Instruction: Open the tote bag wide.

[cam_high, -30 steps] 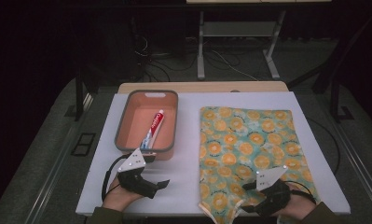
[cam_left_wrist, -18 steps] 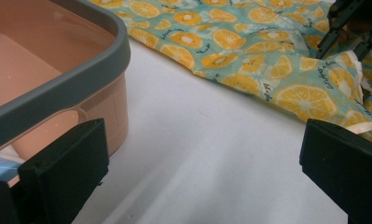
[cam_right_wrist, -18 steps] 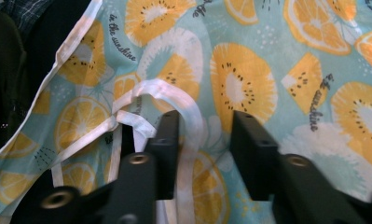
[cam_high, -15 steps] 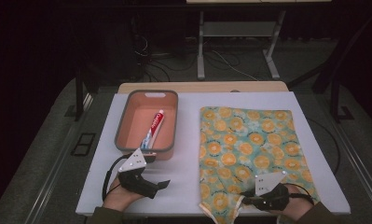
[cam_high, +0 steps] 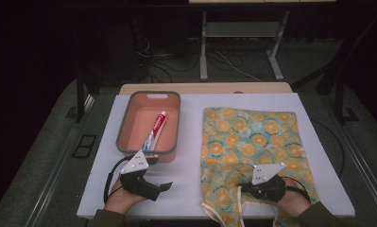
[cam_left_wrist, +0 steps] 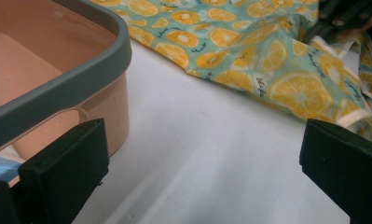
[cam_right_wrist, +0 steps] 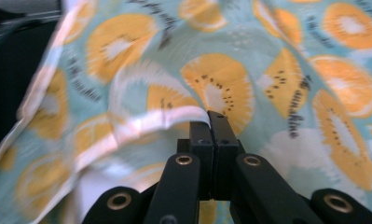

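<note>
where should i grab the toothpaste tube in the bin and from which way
Take the toothpaste tube across its middle, coming straight down from above. It lies flat along the floor of the orange bin, cap at the far end, and the walls block a sideways approach. The left hand-held gripper, open and nearest, seems best placed.

Your right tool (cam_right_wrist: 210,122) is clamped on the hem of the fruit-print cloth (cam_right_wrist: 286,60).

Your two black jaws stand pressed together, and the pale edge band (cam_right_wrist: 141,123) of the cloth runs in between their tips from the left. They have just been closing, with that band caught between them. Beyond the tips, a slice printed in orange with dark seeds lies on the teal fabric. To the left of your tool the cloth folds and falls away toward a dark area. More orange slices spread right of and above your tool, somewhat blurred.
</note>
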Demonstrator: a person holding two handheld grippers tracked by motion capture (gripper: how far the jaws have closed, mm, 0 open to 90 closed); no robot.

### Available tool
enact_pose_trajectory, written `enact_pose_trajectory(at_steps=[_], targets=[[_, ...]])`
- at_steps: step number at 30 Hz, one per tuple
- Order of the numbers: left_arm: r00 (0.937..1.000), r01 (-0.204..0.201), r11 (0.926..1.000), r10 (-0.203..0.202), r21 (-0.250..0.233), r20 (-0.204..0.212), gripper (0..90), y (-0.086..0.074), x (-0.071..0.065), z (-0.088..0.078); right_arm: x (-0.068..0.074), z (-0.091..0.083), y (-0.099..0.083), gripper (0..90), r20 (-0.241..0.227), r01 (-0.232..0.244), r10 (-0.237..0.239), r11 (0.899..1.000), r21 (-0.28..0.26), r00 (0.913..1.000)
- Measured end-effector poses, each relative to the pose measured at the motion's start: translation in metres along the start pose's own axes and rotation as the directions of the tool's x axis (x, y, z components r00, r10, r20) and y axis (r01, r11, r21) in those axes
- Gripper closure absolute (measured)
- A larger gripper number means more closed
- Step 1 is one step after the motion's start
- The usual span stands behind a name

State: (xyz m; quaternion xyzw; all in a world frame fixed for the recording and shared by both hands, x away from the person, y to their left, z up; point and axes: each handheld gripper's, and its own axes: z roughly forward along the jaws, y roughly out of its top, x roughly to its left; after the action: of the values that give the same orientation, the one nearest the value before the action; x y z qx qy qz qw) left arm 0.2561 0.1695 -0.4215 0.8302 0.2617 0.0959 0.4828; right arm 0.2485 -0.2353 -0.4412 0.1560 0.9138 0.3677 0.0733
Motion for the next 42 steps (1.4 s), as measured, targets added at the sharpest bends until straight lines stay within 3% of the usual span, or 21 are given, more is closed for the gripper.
enact_pose_trajectory(at_steps=[3,8,10,16,18,20,23,24,26,32,34,37,38,42], targets=[[1.0000,-0.001,1.0000,0.001,-0.002,-0.002,0.0,0.000,0.000,0.000,-0.015,0.008,0.011,90.0,0.043,-0.043,0.043,0.999,-0.008,0.9981],[1.0000,-0.002,1.0000,0.002,-0.006,-0.003,0.0,0.000,0.001,-0.001,-0.031,0.016,0.025,90.0,0.101,-0.074,0.076,0.997,-0.021,0.9920],[1.0000,-0.002,1.0000,0.002,-0.005,-0.003,0.0,0.000,0.001,-0.001,-0.046,0.023,0.035,90.0,0.147,-0.104,0.107,0.994,-0.027,0.9834],[1.0000,-0.003,1.0000,0.003,-0.004,-0.004,0.0,0.000,0.001,-0.001,-0.074,0.034,0.048,90.0,0.220,-0.147,0.153,0.988,-0.044,0.9634],[1.0000,-0.002,1.0000,0.002,-0.004,-0.004,0.0,0.000,0.001,-0.001,-0.082,0.036,0.050,90.0,0.219,-0.169,0.175,0.984,-0.049,0.9597],[1.0000,-0.002,1.0000,0.002,-0.006,-0.003,0.0,0.000,0.001,-0.002,-0.084,0.037,0.049,89.3,0.184,-0.177,0.183,0.983,-0.048,0.9658],[1.0000,-0.002,1.0000,0.002,-0.006,-0.001,0.0,-0.001,0.001,-0.002,-0.081,0.031,0.047,82.3,0.152,-0.174,0.180,0.983,-0.057,0.9718],[1.0000,-0.001,1.0000,0.001,-0.007,-0.001,0.0,-0.001,0.001,-0.002,-0.075,0.023,0.047,73.1,0.115,-0.168,0.174,0.984,-0.059,0.9780],[1.0000,-0.003,1.0000,0.003,-0.007,-0.001,0.0,-0.001,0.002,-0.003,-0.067,0.012,0.046,64.7,0.078,-0.154,0.160,0.985,-0.071,0.9840],[1.0000,-0.006,1.0000,0.006,-0.006,-0.001,0.0,0.000,0.001,-0.002,-0.045,-0.015,0.046,49.9,0.030,-0.130,0.135,0.983,-0.129,0.9904],[1.0000,-0.005,1.0000,0.005,-0.006,-0.001,0.0,0.000,0.000,-0.002,-0.029,-0.025,0.047,43.8,-0.014,-0.115,0.114,0.980,-0.164,0.9934],[1.0000,-0.003,1.0000,0.003,-0.003,-0.002,0.0,0.000,0.000,-0.001,-0.013,-0.022,0.048,38.7,-0.071,-0.110,0.099,0.981,-0.159,0.9925],[1.0000,-0.003,1.0000,0.003,-0.004,-0.002,0.0,0.000,0.000,-0.001,-0.013,-0.022,0.048,38.7,-0.071,-0.110,0.099,0.981,-0.159,0.9925],[1.0000,-0.004,1.0000,0.004,-0.006,-0.002,0.0,0.000,0.000,-0.001,0.010,0.003,0.051,29.8,-0.146,-0.064,0.049,0.993,-0.098,0.9880]])
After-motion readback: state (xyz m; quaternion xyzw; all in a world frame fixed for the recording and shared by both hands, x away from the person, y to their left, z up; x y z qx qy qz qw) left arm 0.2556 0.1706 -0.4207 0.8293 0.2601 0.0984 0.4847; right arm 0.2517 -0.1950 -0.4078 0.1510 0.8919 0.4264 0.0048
